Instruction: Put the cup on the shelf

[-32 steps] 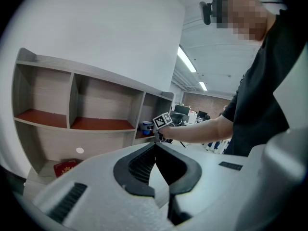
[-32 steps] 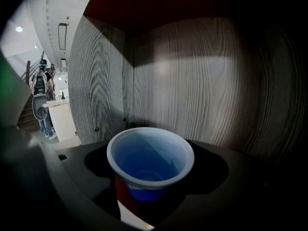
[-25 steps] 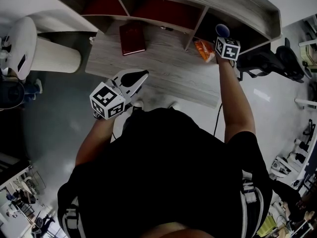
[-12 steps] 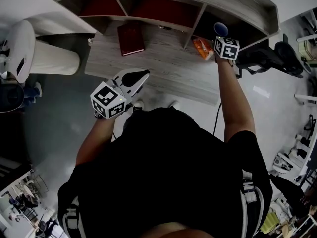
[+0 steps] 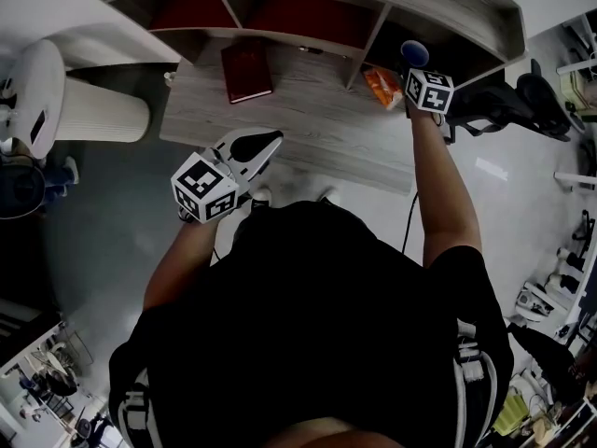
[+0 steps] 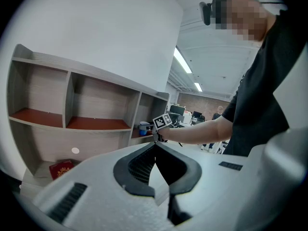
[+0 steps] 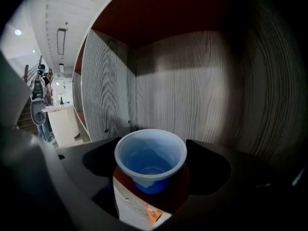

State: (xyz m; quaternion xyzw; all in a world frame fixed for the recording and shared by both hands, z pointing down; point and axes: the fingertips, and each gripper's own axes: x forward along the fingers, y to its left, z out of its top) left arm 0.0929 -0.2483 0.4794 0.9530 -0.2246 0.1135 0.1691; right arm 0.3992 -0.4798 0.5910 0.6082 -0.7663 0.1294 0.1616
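A blue cup (image 7: pixel 150 157) stands upright on the red board of the shelf's right compartment (image 5: pixel 448 28); in the head view the cup (image 5: pixel 415 54) shows just past the marker cube. My right gripper (image 7: pixel 151 174) reaches into that compartment with a jaw on either side of the cup. Its jaws have just been opening, and dark gaps show between them and the cup's wall. My left gripper (image 5: pixel 269 141) hangs over the desk's near edge, shut and empty; in its own view the left gripper (image 6: pixel 155 146) has its tips meeting.
A red book (image 5: pixel 246 71) lies on the wooden desk (image 5: pixel 308 133) below the shelf. An orange packet (image 5: pixel 382 90) sits under the right compartment. A white cylinder (image 5: pixel 93 105) stands left of the desk and a black chair (image 5: pixel 522 105) to its right.
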